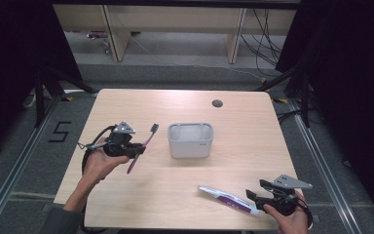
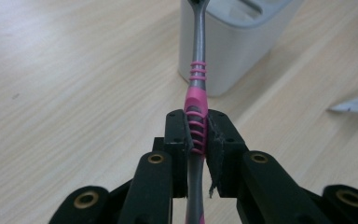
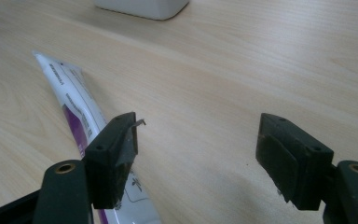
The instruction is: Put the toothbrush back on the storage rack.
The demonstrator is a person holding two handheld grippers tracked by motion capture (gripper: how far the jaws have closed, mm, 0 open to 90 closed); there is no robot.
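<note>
My left gripper (image 1: 135,148) has its jaws clenched on the toothbrush (image 1: 143,145) mid-handle, head aimed at one o'clock, ready for the grey holder (image 1: 191,140) at three o'clock. My right gripper (image 1: 255,196) waits, jaws released, beside the toothpaste tube (image 1: 229,199) on the worktop (image 1: 175,190).

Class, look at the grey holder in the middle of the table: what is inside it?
From the high view, the grey holder shows a pale, bare interior behind a front rim with slots; nothing sticks out. Its floor is hidden by the walls. The toothbrush is outside it, in the left claw.
</note>
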